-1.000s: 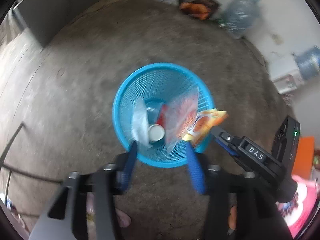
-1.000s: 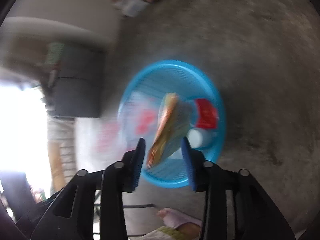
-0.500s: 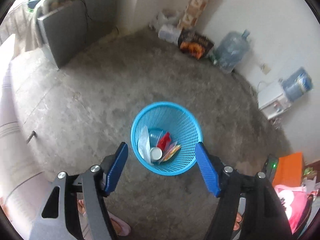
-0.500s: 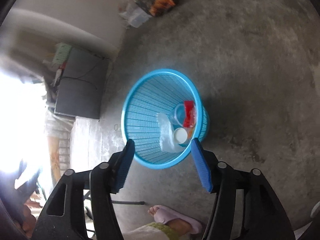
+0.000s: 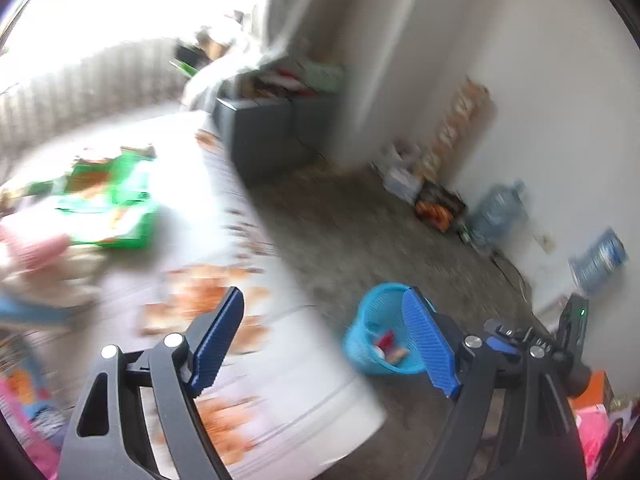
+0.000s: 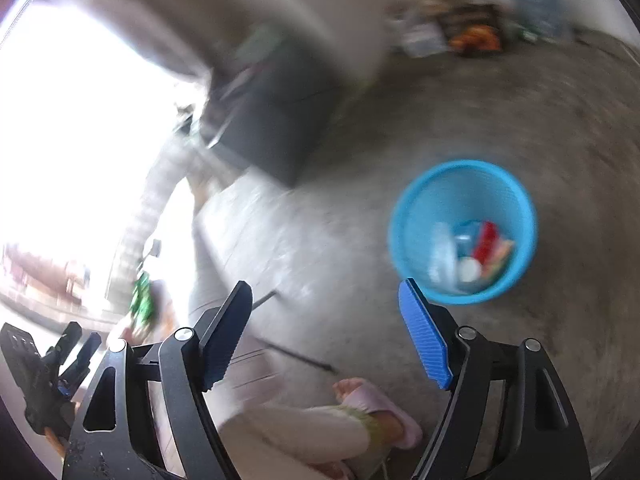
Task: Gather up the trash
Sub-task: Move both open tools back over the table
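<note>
Both jaws are opening with nothing between them. From the left gripper (image 5: 320, 344), a green wrapper (image 5: 110, 204) lies at ten o'clock on the desk (image 5: 280, 360), nearer it than the right gripper (image 6: 326, 332); the basket (image 6: 462, 184) sits on the floor.

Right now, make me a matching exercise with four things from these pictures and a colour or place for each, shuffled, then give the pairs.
Things:
1. bin
2. packet
3. water jug
4. slipper

Matches:
A. pale pink, on a foot
B. bright green, on the patterned surface
C. blue mesh, holding trash
D. by the white wall

Pairs: 1-C, 2-B, 3-D, 4-A
</note>
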